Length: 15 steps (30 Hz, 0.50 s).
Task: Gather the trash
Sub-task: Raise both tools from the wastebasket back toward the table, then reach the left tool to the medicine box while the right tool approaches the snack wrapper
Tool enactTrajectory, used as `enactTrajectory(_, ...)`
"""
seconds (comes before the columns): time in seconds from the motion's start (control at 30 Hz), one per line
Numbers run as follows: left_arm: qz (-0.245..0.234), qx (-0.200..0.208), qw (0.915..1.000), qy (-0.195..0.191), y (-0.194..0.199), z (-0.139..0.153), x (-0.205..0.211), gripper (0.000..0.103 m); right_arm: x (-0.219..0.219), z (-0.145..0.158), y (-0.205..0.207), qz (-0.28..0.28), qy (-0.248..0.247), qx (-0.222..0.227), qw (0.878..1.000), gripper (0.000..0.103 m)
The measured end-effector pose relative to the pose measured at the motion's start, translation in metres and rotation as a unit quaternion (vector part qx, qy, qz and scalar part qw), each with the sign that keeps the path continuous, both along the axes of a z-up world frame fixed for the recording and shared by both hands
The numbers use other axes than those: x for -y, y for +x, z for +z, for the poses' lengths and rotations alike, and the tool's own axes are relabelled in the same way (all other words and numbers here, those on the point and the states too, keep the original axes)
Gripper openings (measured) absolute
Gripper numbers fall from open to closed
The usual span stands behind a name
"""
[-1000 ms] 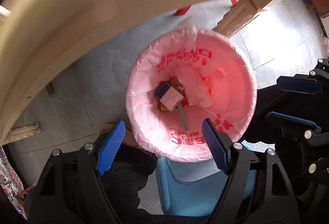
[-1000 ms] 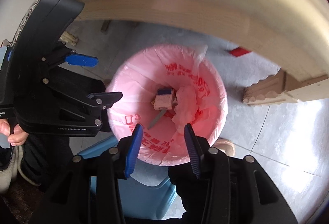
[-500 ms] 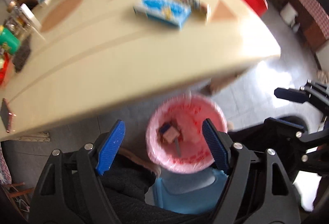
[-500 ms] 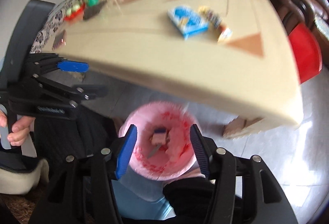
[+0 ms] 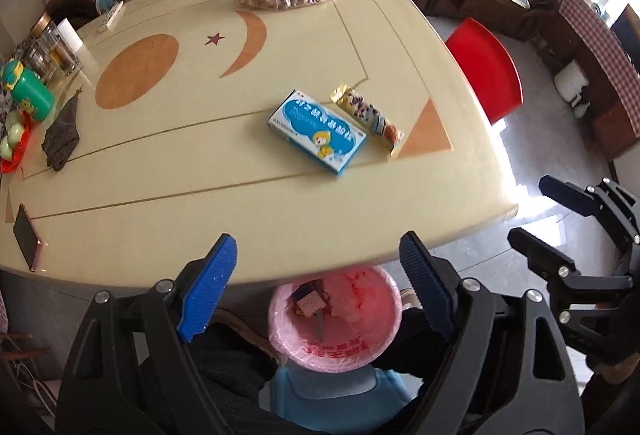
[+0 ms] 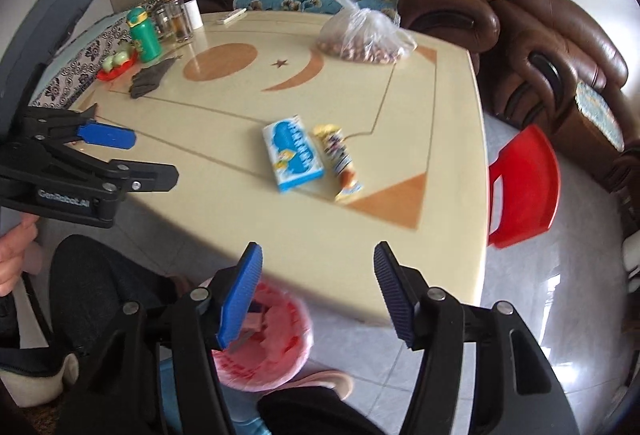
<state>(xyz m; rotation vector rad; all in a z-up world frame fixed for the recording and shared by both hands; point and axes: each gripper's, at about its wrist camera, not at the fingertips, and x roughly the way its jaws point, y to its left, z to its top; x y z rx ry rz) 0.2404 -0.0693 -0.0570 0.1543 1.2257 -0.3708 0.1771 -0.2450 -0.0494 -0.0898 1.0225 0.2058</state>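
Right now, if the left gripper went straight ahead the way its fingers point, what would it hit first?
Most likely the bare near part of the table top: the open left gripper aims there, short of the blue box. Depth is uncertain; it could catch the table's near edge instead.

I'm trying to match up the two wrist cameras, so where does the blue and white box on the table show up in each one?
Left wrist: the blue and white box lies right of centre on the table, snack wrapper on its right.
Right wrist: the box sits near centre, wrapper again on its right.
Shared landmark: the red chair past the table's right edge.
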Motion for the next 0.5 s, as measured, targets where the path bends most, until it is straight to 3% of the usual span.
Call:
enactTrajectory(0.23,0.045,-0.024,0.9985,-0.021,0.036,-0.006,0.012,0.081,0.013,0.002,0.04,0.001,-0.003,0.007,1.0,0.058)
enactTrajectory(0.5,0.071,-0.057,0.9957,-0.017,0.075,-0.043,0.027,0.081,0.022,-0.021,0.086,0.007,-0.004,-0.003,1.0,0.058)
